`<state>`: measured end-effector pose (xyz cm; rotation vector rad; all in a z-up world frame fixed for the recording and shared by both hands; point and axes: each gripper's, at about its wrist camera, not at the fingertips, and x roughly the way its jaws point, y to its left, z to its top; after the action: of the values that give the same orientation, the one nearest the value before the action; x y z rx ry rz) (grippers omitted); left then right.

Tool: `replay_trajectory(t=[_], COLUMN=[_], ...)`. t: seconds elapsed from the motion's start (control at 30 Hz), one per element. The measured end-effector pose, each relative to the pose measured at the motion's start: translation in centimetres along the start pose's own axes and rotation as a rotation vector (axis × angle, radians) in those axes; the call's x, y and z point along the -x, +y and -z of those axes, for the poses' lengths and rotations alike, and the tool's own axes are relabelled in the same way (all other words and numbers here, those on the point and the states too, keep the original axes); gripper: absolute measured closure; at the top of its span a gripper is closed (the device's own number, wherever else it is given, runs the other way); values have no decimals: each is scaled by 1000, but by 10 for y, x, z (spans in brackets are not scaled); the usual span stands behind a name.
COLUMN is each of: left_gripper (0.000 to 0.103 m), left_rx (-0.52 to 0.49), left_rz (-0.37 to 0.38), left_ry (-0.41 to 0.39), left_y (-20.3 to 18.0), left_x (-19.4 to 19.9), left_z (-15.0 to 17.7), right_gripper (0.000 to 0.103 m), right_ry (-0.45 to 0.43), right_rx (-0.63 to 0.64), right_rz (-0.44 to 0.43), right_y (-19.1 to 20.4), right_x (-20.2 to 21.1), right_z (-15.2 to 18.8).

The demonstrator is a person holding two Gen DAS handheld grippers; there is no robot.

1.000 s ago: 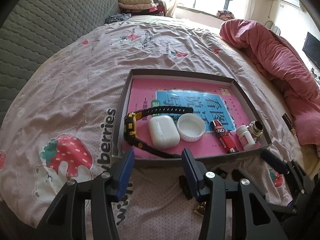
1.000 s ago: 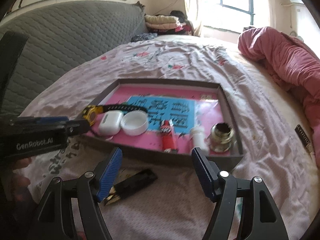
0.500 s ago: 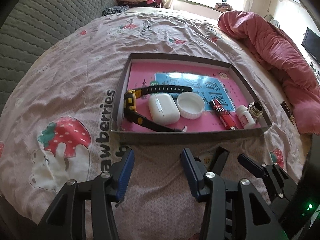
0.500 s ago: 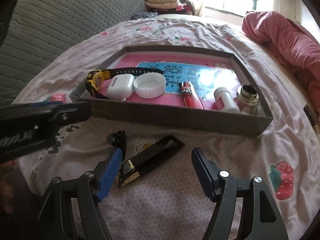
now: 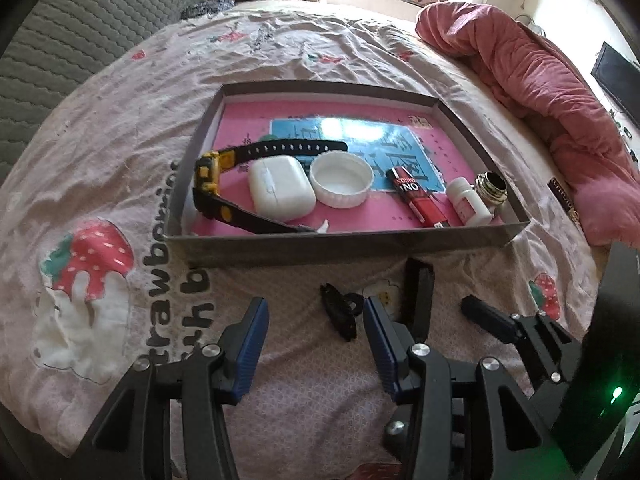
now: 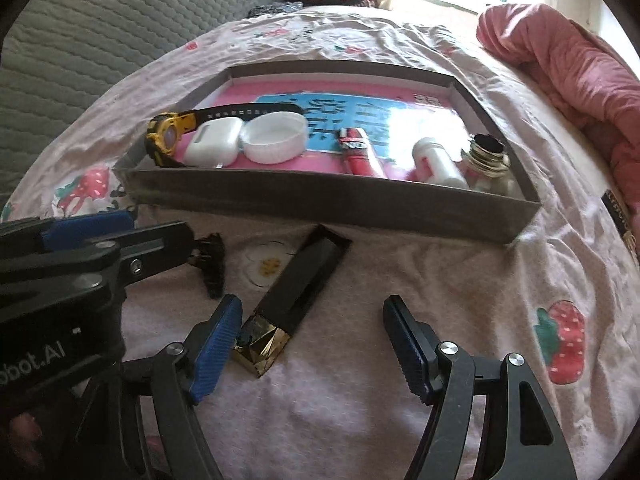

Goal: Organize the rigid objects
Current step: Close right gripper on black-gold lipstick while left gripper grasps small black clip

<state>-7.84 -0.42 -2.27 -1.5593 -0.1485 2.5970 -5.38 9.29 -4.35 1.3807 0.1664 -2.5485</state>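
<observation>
Your right tongs (image 6: pixel 312 344) are spread wide and empty, hovering over the bed with the black-and-gold case (image 6: pixel 294 302) lying between their tips, its gold end close to the left pad. Centre them across the narrow black body, then press in squarely so it can't pivot. Your left tongs (image 5: pixel 314 338) are also spread, holding nothing; the small black clip (image 5: pixel 338 312) lies just ahead of them. The tray (image 5: pixel 340 242) sits beyond both, with room toward its far wall.

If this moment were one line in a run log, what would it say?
left gripper: open, over clip | right gripper: open, over black box | tray: filled
</observation>
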Motion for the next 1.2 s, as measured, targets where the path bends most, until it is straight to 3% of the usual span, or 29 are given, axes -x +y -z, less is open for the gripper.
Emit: replay_trajectory(t=[0.37,0.67,0.9,1.0,1.2], left_gripper=[54,54,62,68,68], left_rx=[21,43,31,34,52], left_rz=[33,-15,-19,-15,11], left_ry=[47,51,38,36,24], left_y=[-5,5,9,11,16], left_x=[-19,-35,-39,-41,-44], left_z=[6,8,9,8,8], right_gripper=[28,28,46,49,54], right_ry=[-13,-5,-3,-1,7], right_rx=[70,24,46,51,41], right_rz=[43,27,22,17,-6], right_y=[-11,-16,-9,-9,-13], right_x=[4,-8,-16,-18,-21], right_z=[3,-4,-10,-12,-14])
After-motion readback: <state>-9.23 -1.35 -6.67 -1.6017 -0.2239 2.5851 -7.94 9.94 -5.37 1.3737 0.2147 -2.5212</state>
